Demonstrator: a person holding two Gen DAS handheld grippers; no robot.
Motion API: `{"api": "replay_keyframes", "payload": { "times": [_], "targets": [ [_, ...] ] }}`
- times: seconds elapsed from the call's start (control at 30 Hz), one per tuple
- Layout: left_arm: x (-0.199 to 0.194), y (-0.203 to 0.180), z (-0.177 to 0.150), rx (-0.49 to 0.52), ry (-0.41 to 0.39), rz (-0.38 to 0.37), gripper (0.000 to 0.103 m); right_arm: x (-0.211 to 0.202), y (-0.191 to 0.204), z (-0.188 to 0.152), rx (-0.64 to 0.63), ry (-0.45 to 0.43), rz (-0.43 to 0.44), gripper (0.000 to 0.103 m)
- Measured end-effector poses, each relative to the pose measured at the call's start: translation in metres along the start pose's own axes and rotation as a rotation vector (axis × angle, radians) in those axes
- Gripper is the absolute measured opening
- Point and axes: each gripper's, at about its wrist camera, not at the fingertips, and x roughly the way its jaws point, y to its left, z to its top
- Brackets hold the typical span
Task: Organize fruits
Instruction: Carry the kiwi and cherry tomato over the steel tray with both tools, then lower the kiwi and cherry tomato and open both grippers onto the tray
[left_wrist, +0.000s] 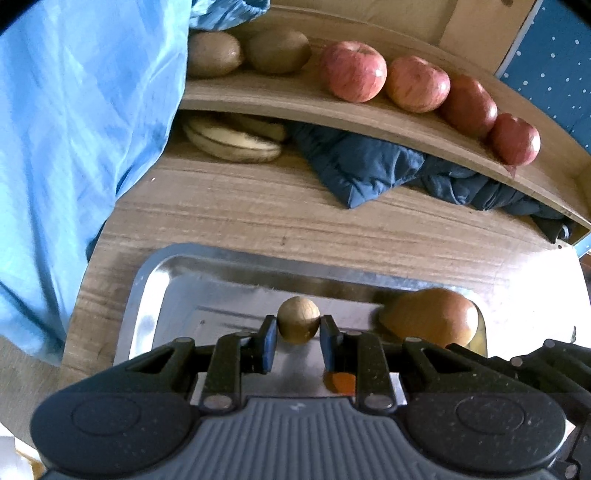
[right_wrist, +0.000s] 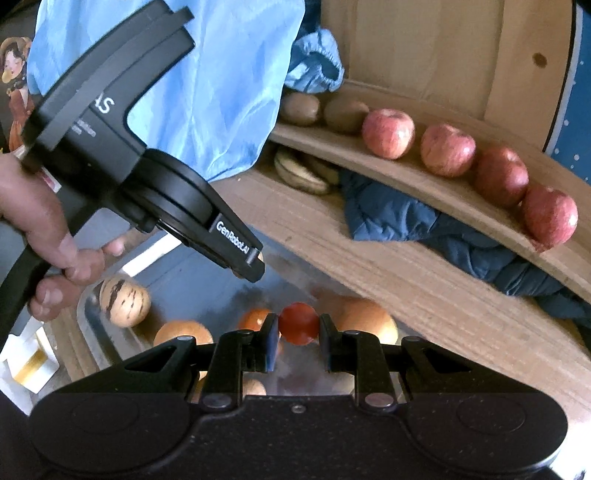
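We hold our left gripper (left_wrist: 298, 330) over a metal tray (left_wrist: 147, 295), its jaws pinching a small round tan fruit (left_wrist: 298, 324) between the 2 blue pads. To the right of those jaws a large orange-brown fruit (left_wrist: 432, 315) rests in the tray, and below the right pad a small orange piece (left_wrist: 341, 382) shows blurred. Our right gripper (right_wrist: 298, 330) has its jaws closed on a small red fruit (right_wrist: 298, 323), which sits squarely between the 2 fingertips. Just beyond and to the right of these jaws lies a large orange fruit (right_wrist: 369, 319); to the left lie 2 more orange fruits (right_wrist: 183, 332), and farther left a pale striped fruit (right_wrist: 125, 301) sits near the tray's corner. Up and left of the right jaws, a hand (right_wrist: 44, 236) grips the black handle of the left gripper. Well beyond both sets of jaws a curved wooden shelf (left_wrist: 295, 103) carries 2 brown kiwis (left_wrist: 212, 53) on the left and 4 red apples (left_wrist: 352, 70) in a row to the right. Under the shelf, on the wooden table (left_wrist: 240, 214), lie bananas (left_wrist: 232, 138) and a crumpled dark blue cloth (left_wrist: 369, 170). A light blue sheet (left_wrist: 81, 110) hangs far left of the left jaws.
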Motion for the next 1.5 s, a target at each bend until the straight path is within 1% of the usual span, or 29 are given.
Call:
{"api": "replay_keyframes", "payload": {
  "times": [0.43,1.5],
  "targets": [
    [0.0,0.006,-0.015,-0.017,0.02,0.018,0.027,0.011,0.007,-0.009,-0.012,0.055,0.021,0.024],
    [0.008,0.006,-0.017,-0.01,0.05,0.038,0.027,0.029,0.001,-0.008,0.0,0.119,0.056,0.025]
  ]
}}
